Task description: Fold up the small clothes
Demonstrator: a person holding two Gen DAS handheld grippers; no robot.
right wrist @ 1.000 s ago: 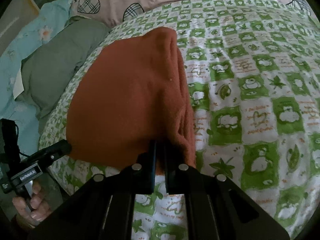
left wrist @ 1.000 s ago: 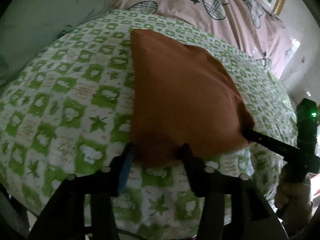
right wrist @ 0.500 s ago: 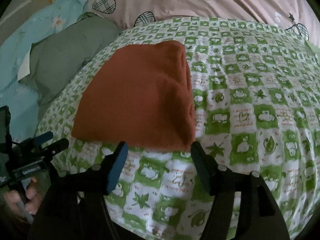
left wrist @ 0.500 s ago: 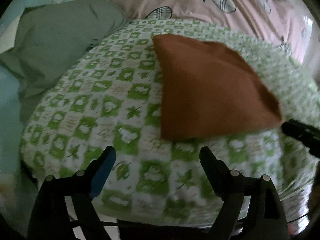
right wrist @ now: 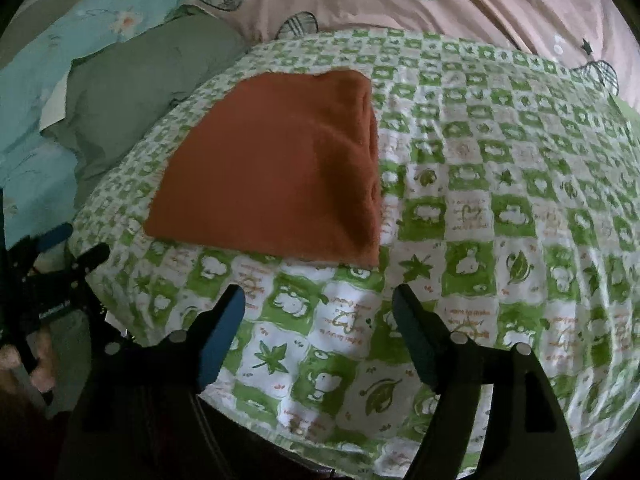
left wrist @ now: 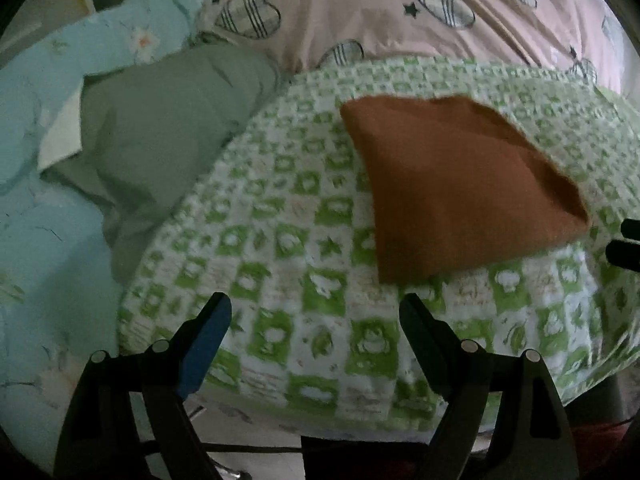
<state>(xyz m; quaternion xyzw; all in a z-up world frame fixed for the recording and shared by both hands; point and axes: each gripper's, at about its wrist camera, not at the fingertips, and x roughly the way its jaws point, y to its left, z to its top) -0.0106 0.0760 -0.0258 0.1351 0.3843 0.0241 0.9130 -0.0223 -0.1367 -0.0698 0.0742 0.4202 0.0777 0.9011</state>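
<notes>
- Lying flat on the green-and-white checked blanket is the folded rust-orange garment, a small fleecy piece sitting at about eleven o'clock from the right gripper and at about one o'clock from the left gripper.
- Both grippers are hovering just short of the garment's near edge, touching nothing; the jaws of each are opening, with only blanket showing between them.
- The garment is looking soft, light and limp, with a thick napped surface, so it is probably going to sag and slide apart wherever it is lifted without support.
- The layers are stacking thickly along the edge at three o'clock of the garment in the right wrist view, so a pinch there should be catching every layer at once.
- The two near corners are looking like the best holds, one per gripper, for a further fold or for carrying it off.
- Beyond the blanket, a grey-green pillow is sitting at ten o'clock and pink heart-print bedding at twelve.
</notes>
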